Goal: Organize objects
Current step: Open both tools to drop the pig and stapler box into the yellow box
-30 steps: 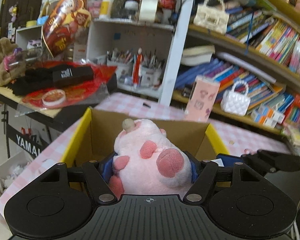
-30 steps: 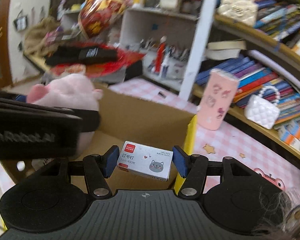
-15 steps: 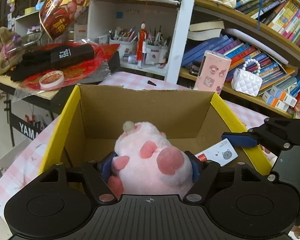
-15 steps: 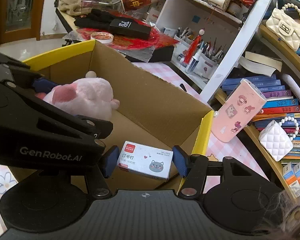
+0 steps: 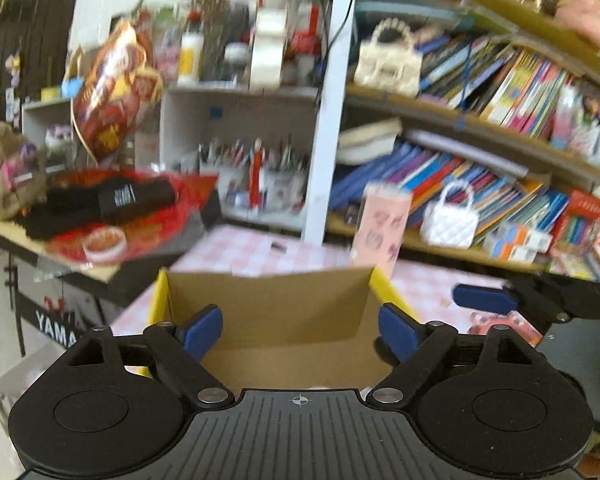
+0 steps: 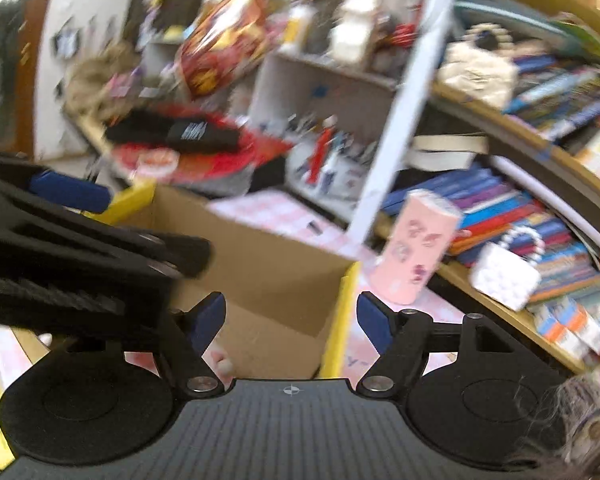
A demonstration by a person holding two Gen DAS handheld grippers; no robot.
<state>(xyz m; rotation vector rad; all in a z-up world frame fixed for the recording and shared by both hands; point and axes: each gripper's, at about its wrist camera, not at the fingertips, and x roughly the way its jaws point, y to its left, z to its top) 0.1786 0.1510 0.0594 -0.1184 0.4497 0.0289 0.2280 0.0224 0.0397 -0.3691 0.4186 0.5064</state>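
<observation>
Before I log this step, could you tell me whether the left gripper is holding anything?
No, the left gripper is opening with only the cardboard box visible between its blue pads.

Right gripper [image 6: 291, 320] – jaws opening, nothing between the pads – hangs over the cardboard box [image 6: 268, 264]. Left gripper [image 6: 70, 194] crosses the box's left side. Pink case [image 6: 416, 246] stands upright just beyond the box's yellow right edge, blurred.

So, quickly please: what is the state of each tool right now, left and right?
Left tool: jaws opening, nothing between them, only the cardboard box beyond.
Right tool: jaws opening, holding nothing, above the same box.
</observation>
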